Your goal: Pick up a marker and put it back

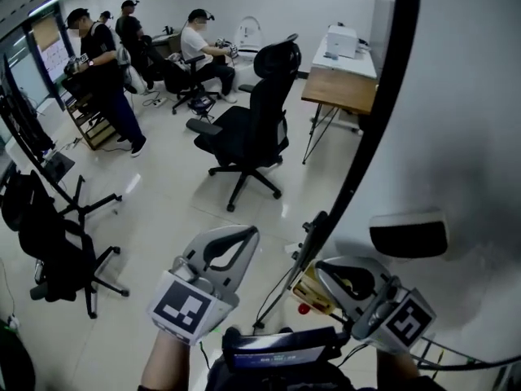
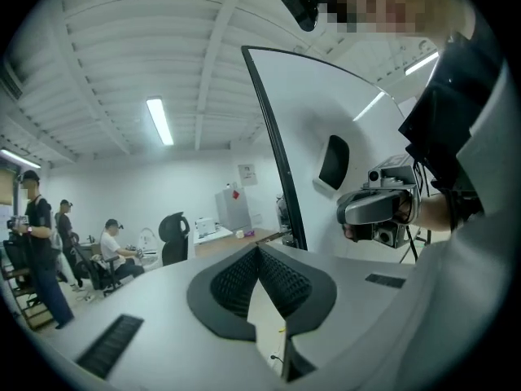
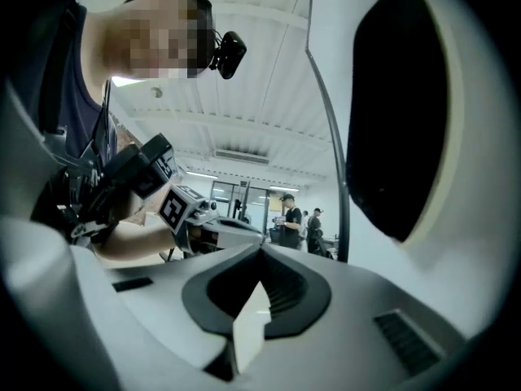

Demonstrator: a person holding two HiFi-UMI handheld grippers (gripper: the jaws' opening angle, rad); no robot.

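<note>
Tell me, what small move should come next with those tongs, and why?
Probably open the right tongs and tip them down toward the tan box beside the whiteboard, where a red item may be a marker. Both the right and the left tongs are shut and hold nothing.

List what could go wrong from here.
Both the left gripper and the right gripper are shut and empty, so reaching in without opening the fingers could just push a marker away. The right gripper is near the whiteboard and its eraser; a swing could knock the eraser off.
</note>
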